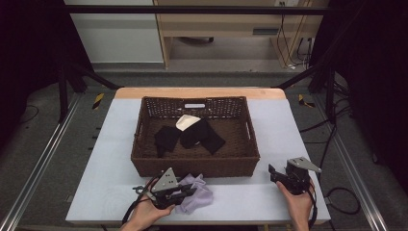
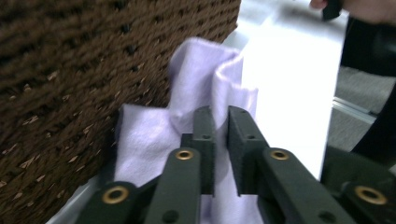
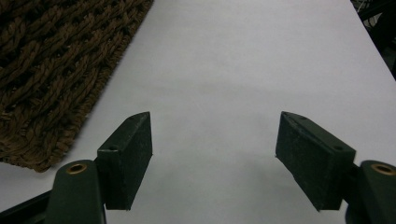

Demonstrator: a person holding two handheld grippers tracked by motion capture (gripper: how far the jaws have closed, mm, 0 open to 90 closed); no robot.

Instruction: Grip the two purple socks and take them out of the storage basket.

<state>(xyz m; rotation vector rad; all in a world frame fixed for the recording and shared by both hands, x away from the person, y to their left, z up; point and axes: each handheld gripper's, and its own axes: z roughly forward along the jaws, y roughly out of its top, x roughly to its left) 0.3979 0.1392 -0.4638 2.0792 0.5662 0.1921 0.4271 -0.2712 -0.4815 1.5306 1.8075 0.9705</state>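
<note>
While right gripper (image 3: 215, 158) idles, jaws spread over bare table (image 3: 243, 60), left gripper (image 2: 222, 140) jaws stand slightly parted around lilac cloth (image 2: 201, 79) lying against wicker basket (image 1: 195, 166), likely for loading.

Dim dark surround, table (image 1: 250, 197) brightly lit (glare) — basket (image 2: 70, 70) blurred

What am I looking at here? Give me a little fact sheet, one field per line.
Setting: white table with a brown woven basket
In the basket: black cloths and a cream piece
In front of the basket: lilac cloth, crumpled, against the basket wall
Left tongs: over the lilac cloth, a narrow gap between the jaws
Right tongs: jaws wide apart over bare table, holding nothing
</note>
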